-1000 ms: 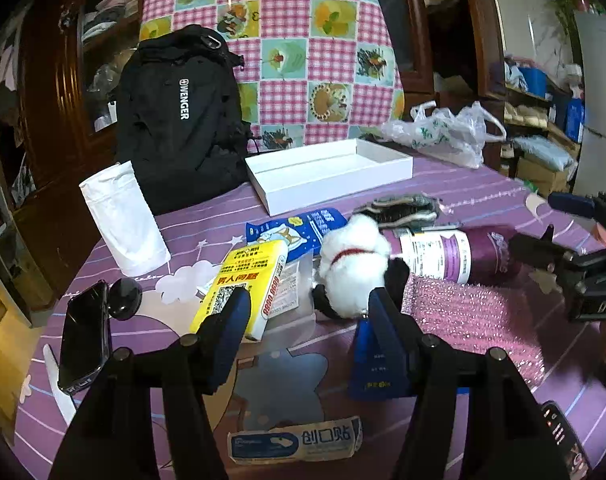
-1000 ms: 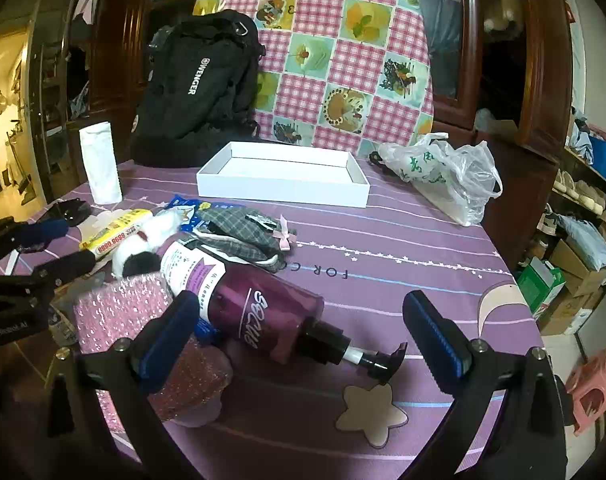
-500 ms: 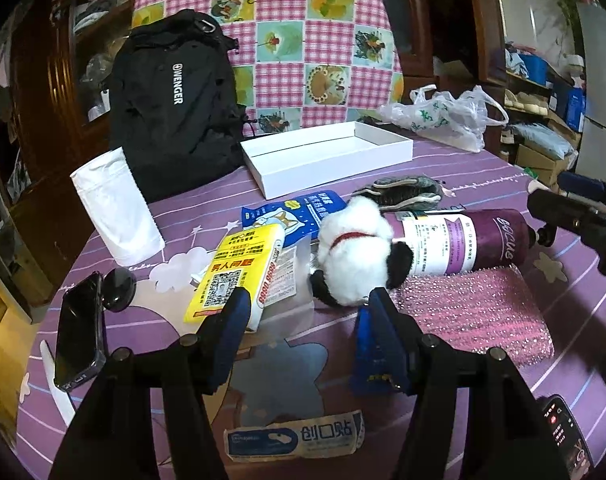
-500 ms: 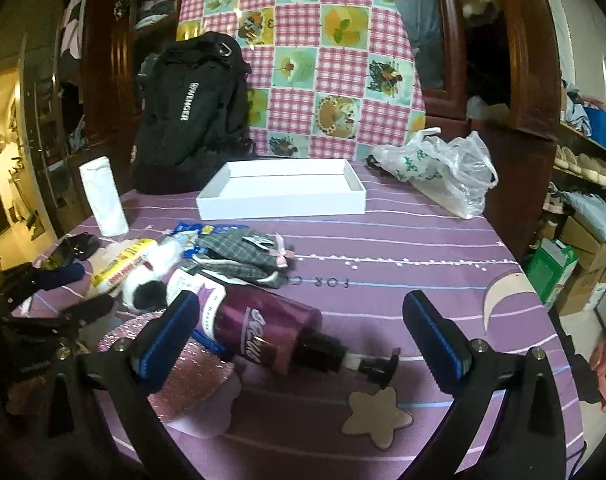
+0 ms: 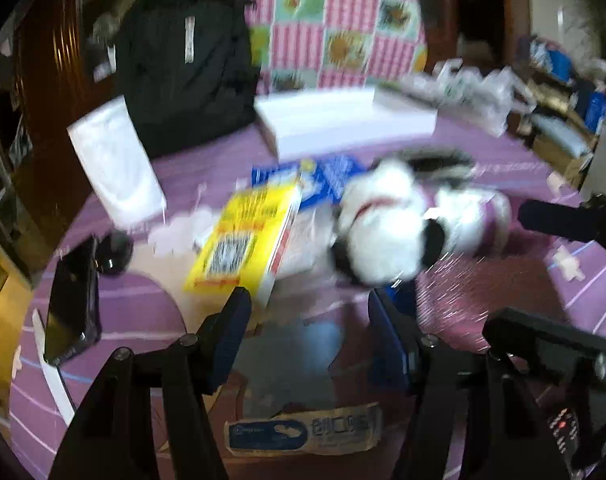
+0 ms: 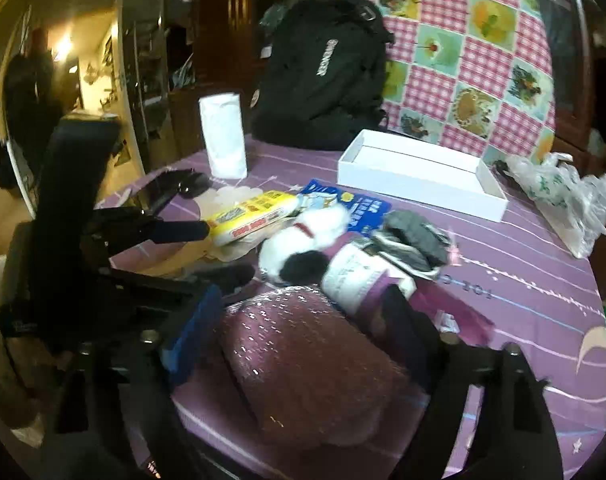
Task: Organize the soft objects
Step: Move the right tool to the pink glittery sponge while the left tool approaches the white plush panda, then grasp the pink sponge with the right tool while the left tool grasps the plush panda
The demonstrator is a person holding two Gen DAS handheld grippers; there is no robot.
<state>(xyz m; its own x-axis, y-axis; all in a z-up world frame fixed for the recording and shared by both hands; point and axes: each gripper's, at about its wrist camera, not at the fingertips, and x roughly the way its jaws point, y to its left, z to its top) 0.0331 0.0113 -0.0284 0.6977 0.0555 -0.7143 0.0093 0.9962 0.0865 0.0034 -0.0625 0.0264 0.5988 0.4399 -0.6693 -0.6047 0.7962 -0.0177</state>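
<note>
A white and black plush toy point(image 5: 383, 232) lies on the purple table, just beyond my open, empty left gripper point(image 5: 309, 320); it also shows in the right wrist view point(image 6: 299, 244). A pink sparkly soft pouch point(image 6: 303, 364) lies between the fingers of my open right gripper point(image 6: 299, 320), which straddles it without closing. A grey plaid soft item point(image 6: 415, 244) lies behind the purple bottle point(image 6: 363, 276). A white open box point(image 6: 419, 176) stands at the back. The left wrist view is motion-blurred.
A black backpack point(image 6: 327, 72) and a white pouch point(image 6: 223, 140) stand at the back. A yellow packet point(image 5: 243, 240), a blue packet point(image 5: 323, 176), a phone point(image 5: 73, 300) and a plaster packet point(image 5: 303, 428) lie near. A plastic bag point(image 6: 563, 196) sits right.
My right gripper has swung left and down over the pink pouch. My left gripper has moved closer to the plush toy.
</note>
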